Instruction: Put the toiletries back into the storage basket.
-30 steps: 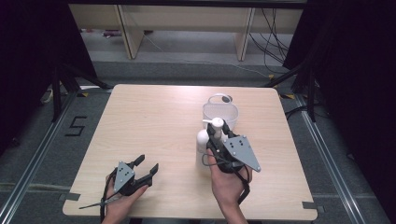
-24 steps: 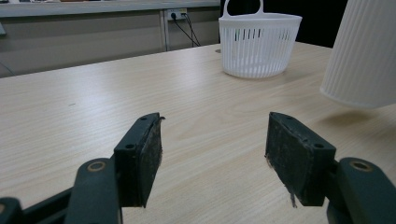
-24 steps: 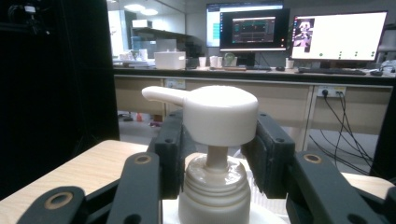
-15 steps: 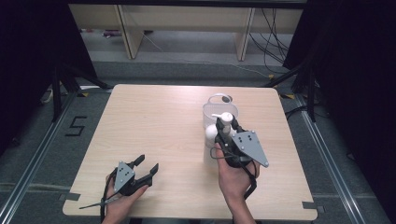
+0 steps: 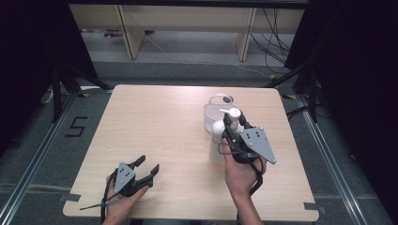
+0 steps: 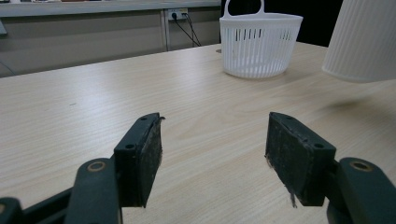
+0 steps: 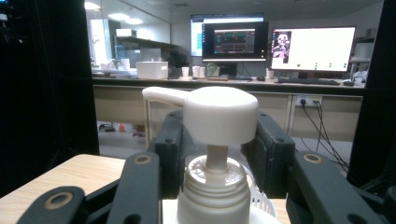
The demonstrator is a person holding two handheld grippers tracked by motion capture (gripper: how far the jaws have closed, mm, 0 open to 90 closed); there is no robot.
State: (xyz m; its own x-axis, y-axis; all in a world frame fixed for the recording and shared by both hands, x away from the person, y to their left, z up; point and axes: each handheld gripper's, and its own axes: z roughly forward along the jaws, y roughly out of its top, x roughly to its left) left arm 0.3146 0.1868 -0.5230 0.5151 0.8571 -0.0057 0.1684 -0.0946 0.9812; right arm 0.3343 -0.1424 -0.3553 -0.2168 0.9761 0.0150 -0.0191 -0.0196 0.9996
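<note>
A white pump bottle hangs a little above the table, with a shadow under its ribbed body. My right gripper is shut on it at the neck, just below the pump head, a jaw on either side. The pump spout points left in the right gripper view. A white slotted basket with a handle stands right behind the bottle. My left gripper rests low at the table's front left, open, with nothing between its pads.
The light wooden table has bare room across its left and middle. The basket stands toward the back right. Beyond the far edge are shelving legs and cables on the floor, and dark curtains flank both sides.
My right gripper has carried the pump bottle a little to the right and away from the person, closer to the basket. The left gripper has stayed put.
</note>
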